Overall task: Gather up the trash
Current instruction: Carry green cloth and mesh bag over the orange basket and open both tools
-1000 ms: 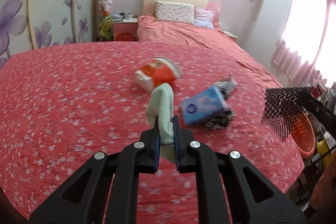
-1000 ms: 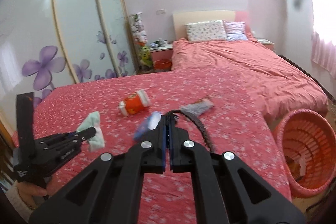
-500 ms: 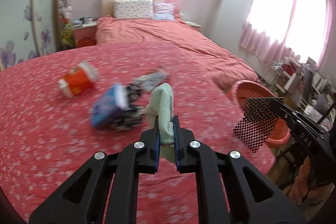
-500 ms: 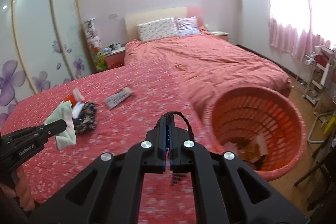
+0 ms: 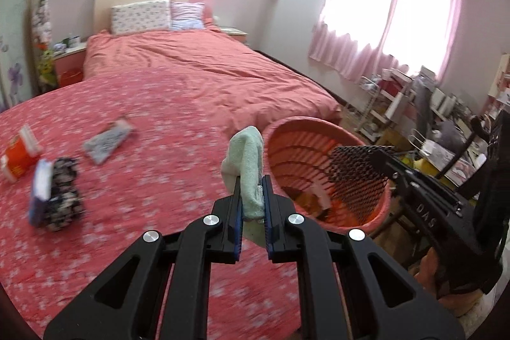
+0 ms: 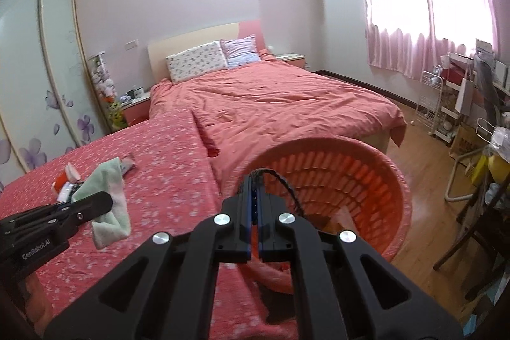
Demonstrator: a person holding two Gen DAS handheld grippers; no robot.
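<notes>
Each camera looks forward along its own hand-held gripper, from close above the bed [image 5: 95, 244]. The left view faces right toward the orange basket [image 5: 376, 212]; the right view looks down into it [image 6: 395, 212]. Both share bed, basket, pillows [image 6: 194, 61].

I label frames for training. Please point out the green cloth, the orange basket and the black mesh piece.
green cloth [image 5: 247, 155], left wrist view, upper fold.
orange basket [image 6: 400, 184], right wrist view, right rim.
black mesh piece [image 5: 353, 177], left wrist view, middle.
</notes>
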